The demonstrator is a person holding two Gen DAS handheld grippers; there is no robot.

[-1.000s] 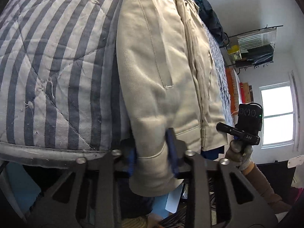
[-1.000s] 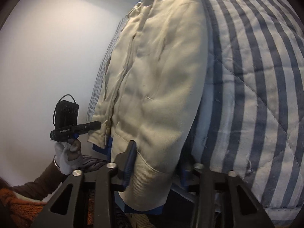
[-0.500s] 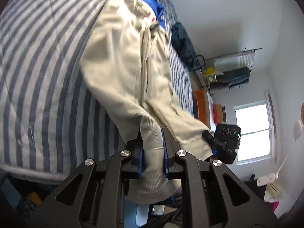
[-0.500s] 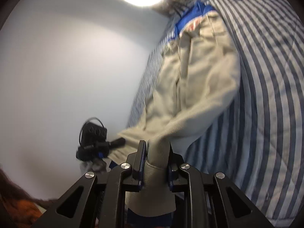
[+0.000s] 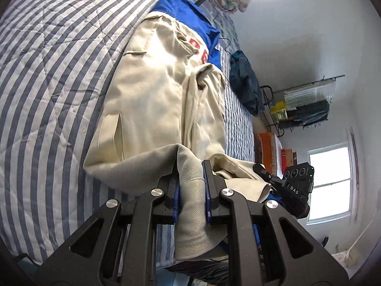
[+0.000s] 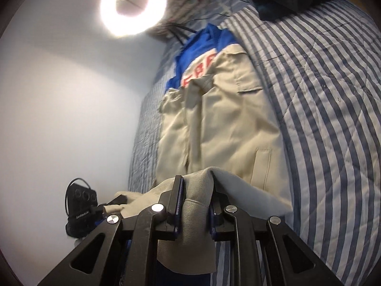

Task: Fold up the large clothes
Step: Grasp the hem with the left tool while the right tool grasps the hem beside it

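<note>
Beige jacket (image 5: 152, 100) lies front-up on a striped bed (image 5: 47, 71), both cuffs lifted by grippers.

The jacket is cream-beige twill with a blue lining (image 5: 190, 21) showing at the collar, red letters there, a chest flap pocket and a slanted welt pocket on each side; its front placket runs down the middle, slightly rumpled. The body lies flat on the blue-and-white quilt, collar far from the cameras. The left gripper (image 5: 191, 186) pinches a ribbed cuff (image 5: 190, 205) between its blue pads, the sleeve raised off the bed and draped back across the hem. The right gripper (image 6: 196, 205) pinches the other ribbed cuff (image 6: 190, 226) the same way, its sleeve tented over the lower front. A dark garment (image 5: 245, 83) lies on the bed beyond the jacket. A ring light (image 6: 133, 4) glows above.
</note>
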